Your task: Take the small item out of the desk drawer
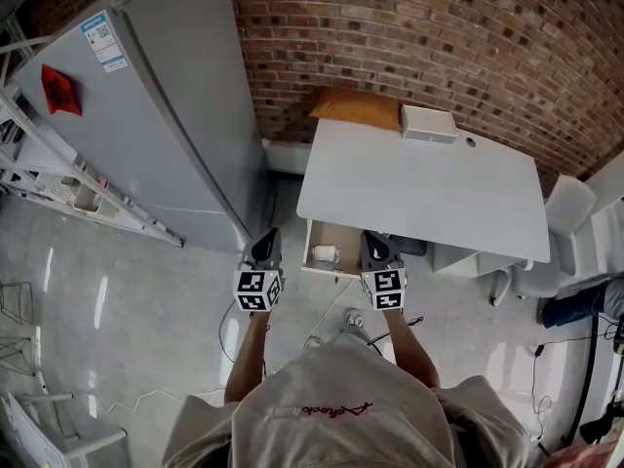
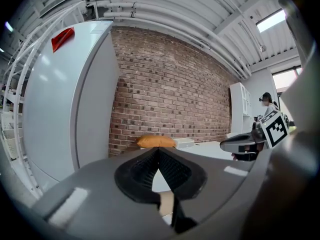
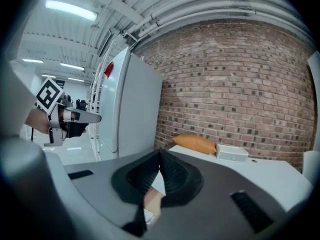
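While the drawer [image 1: 309, 246] is standing open, the left gripper [image 1: 270, 233] and right gripper [image 1: 371, 235] are hovering before the desk [image 1: 419, 188], both clenched and empty.
In the head view, the small item [image 1: 325, 253] is lying inside the drawer, between the two grippers and apart from both. In the left gripper view, its jaws are pressing together on nothing. In the right gripper view, its jaws are likewise meeting, pointing toward an orange cushion [image 3: 195, 143] and a white box [image 3: 232, 152] on the desk.

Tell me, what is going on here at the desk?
A person stands at a white desk with a two-jaw gripper in each hand. Its drawer is open and a small white item lies inside it. The left gripper and the right gripper are held near the drawer, one on each side, both shut and empty. The item is not yet taken.
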`<state>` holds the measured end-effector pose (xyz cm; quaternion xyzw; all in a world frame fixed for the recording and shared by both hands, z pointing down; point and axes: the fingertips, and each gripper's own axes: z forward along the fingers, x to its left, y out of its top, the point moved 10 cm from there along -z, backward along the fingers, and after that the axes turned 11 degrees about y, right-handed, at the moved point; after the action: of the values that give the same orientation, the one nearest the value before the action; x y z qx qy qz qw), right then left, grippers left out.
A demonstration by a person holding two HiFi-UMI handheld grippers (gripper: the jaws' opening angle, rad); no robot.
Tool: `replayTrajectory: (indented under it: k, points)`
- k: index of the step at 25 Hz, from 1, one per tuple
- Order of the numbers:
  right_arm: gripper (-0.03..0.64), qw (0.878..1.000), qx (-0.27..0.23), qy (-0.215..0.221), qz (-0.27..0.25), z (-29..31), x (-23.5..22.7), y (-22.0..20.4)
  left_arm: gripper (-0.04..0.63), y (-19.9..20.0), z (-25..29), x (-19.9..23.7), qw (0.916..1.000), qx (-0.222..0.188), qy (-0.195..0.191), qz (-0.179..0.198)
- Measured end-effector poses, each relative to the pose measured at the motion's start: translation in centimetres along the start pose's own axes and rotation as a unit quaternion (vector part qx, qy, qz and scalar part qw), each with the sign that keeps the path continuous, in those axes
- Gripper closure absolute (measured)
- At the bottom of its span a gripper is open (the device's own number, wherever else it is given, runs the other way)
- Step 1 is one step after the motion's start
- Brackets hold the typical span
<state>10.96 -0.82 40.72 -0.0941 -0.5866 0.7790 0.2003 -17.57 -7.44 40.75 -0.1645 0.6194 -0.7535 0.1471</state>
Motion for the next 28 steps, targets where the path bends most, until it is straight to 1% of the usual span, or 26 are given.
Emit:
replayTrajectory:
  k: [7,12,17,23,28]
  points:
    - [0.604,1.000,-0.006,0.021,0.006,0.6,-3.6,0.0,0.586,1.0,1.4,-1.9,0.9996,0.005,0.028,0.003]
    - [0.606,0.999,-0.018,0.046,-0.003,1.1,-6.3,0.5,0.586,2.1,3.1,-3.8,0.9989,-0.003,0.046,0.013]
    - [0.606,0.997,-0.019,0.076,-0.008,0.6,-9.0,0.2,0.586,2.8,4.2,-6.7,0.9976,-0.005,0.067,0.015]
    - [0.604,0.994,-0.017,0.111,-0.004,0.8,-11.5,-1.3,0.586,1.9,4.7,-9.7,0.9956,0.015,0.091,0.017]
    - [0.604,0.991,-0.008,0.134,0.010,1.1,-11.8,-2.9,0.586,0.8,4.1,-11.2,0.9932,0.036,0.110,0.010]
